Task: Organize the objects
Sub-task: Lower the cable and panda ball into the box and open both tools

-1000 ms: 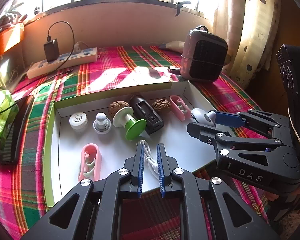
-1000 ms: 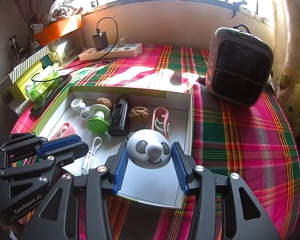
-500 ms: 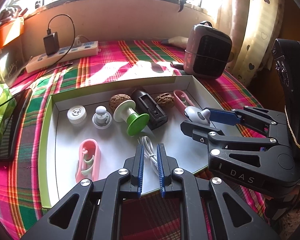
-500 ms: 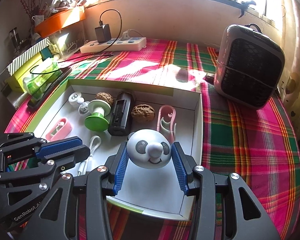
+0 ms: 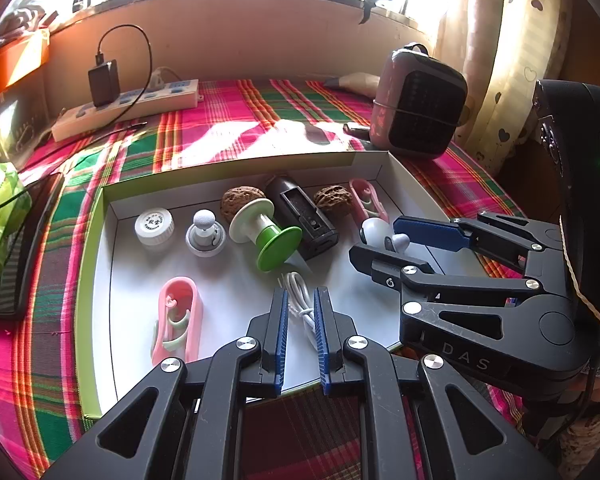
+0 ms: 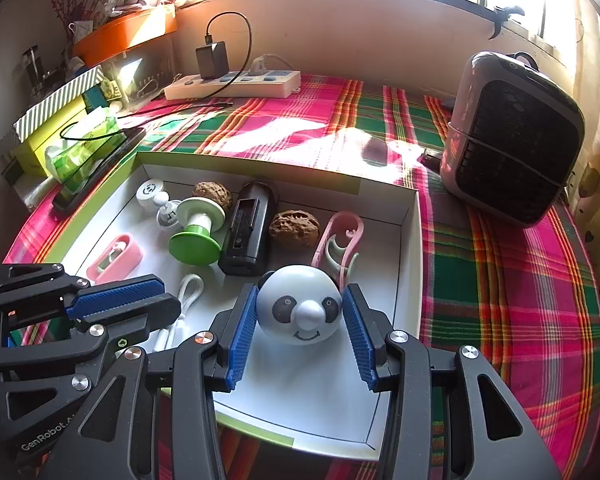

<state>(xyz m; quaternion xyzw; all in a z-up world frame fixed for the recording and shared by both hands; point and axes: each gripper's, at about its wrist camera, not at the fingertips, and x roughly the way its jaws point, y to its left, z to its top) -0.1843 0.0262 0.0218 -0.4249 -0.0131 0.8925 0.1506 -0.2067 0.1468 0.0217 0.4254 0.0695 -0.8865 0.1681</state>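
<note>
Left wrist view
- left gripper: blue pads nearly together with a narrow gap, straddling a loop of the white cable; contact with the pads can't be confirmed.
- white cable: lies on the floor of the white tray, running from between the fingers forward.
- ahead: green-and-white spool, black rectangular device, two walnuts behind them.
- ahead-left: white cap, grey knob; pink clip case just left of the fingers.
- right: right gripper over the tray, white rounded toy between its tips.
- far: power strip, small heater on the plaid cloth.

Right wrist view
- right gripper: fingers spread wide, pinching the panda head toy on both sides.
- panda head toy: held over the tray's near-right part, face toward the camera.
- just ahead: second pink clip case, walnut, black device.
- left: left gripper, white cable beside it.
- far right: heater outside the tray.
</note>
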